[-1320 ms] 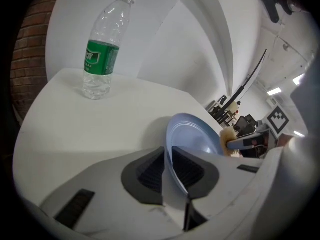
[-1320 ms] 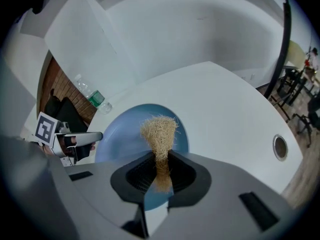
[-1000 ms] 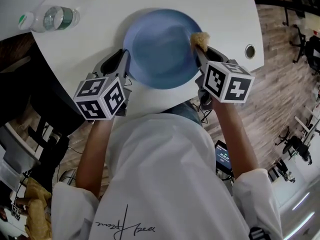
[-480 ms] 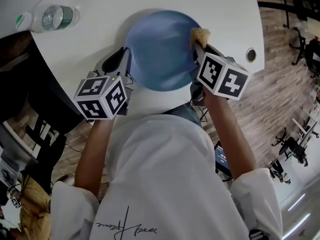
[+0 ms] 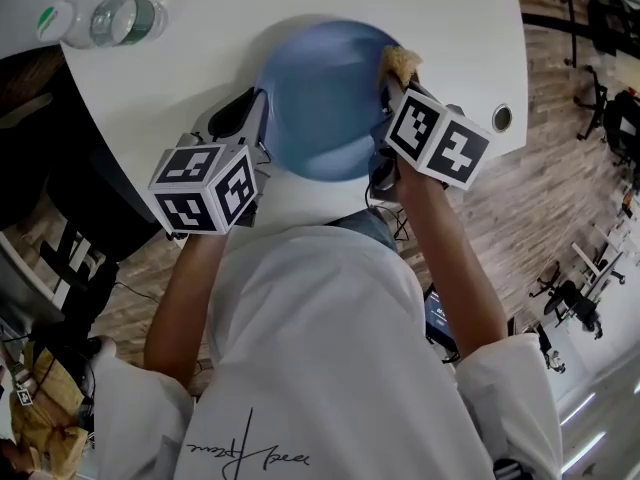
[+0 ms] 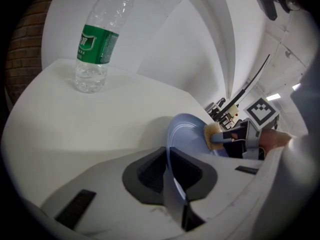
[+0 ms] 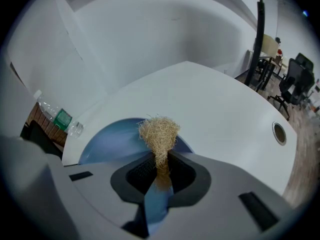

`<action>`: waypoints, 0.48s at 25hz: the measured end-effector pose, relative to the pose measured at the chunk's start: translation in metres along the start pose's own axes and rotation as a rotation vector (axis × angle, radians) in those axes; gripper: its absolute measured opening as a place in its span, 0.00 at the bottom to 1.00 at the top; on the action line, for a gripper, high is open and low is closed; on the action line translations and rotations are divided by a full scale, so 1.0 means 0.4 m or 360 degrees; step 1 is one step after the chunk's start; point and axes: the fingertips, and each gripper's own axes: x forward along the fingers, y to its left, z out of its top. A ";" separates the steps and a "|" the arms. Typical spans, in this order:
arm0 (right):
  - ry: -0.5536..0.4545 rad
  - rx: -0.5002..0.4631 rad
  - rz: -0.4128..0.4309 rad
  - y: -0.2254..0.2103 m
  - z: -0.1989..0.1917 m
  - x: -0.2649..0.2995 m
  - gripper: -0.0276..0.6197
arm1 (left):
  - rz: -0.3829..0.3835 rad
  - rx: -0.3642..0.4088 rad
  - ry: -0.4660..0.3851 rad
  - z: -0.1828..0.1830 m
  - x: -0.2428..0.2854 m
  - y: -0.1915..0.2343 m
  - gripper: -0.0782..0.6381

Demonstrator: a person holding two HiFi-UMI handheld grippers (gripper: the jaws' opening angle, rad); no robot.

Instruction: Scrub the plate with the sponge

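The white table (image 5: 200, 68) spreads out ahead of both grippers and beneath them, with its curved edge running off to the right of the right gripper. Behind the grippers, the person's white shirt (image 5: 320, 358) fills the lower part of the head view, a bare forearm leading up to each tool.

The blue plate (image 5: 320, 103) sits between the two grippers, over the table. The left gripper (image 5: 255, 118) is clamped on the plate's rim. In the left gripper view its jaws (image 6: 167, 171) pinch the thin blue edge, and the plate (image 6: 182, 131) rises ahead of them and to the right. The right gripper (image 5: 392, 88) grips the sponge (image 5: 401, 64), its jaws closed tight on the lower end of it. In the right gripper view the straw-coloured, fibrous sponge (image 7: 159, 131) sticks out just beyond the jaw tips (image 7: 159, 171) and lies against the plate (image 7: 110, 139) near the rim on that gripper's side.

A clear water bottle (image 5: 105, 20) with a green label stands upright on the table, well ahead of the left gripper and off to its left. A small round hole (image 5: 502, 118) in the tabletop lies to the right of the right gripper, near the table's edge.
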 end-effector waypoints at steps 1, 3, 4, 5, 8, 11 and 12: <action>-0.0004 0.0004 -0.0004 0.004 0.000 0.006 0.10 | -0.0005 -0.0002 0.0004 0.000 -0.001 0.003 0.14; -0.0006 0.0005 -0.0003 0.012 0.000 0.013 0.10 | -0.0008 -0.0006 0.0008 -0.001 -0.002 0.005 0.15; -0.0005 0.0002 0.0001 0.014 0.003 0.015 0.10 | -0.0009 -0.0008 0.0007 -0.001 -0.001 0.003 0.15; -0.0002 -0.0004 0.0006 0.015 0.007 0.016 0.10 | -0.0011 -0.0009 0.0005 -0.001 0.000 -0.001 0.15; 0.0011 -0.0025 0.0031 0.024 0.015 0.023 0.10 | -0.0022 -0.0005 0.0003 -0.003 0.003 -0.004 0.15; 0.0016 -0.0044 0.0053 0.040 0.017 0.031 0.10 | -0.0033 -0.0005 0.0003 -0.004 0.000 0.001 0.15; 0.0016 -0.0051 0.0058 0.044 0.018 0.032 0.10 | -0.0036 -0.0007 0.0002 -0.004 0.000 0.001 0.15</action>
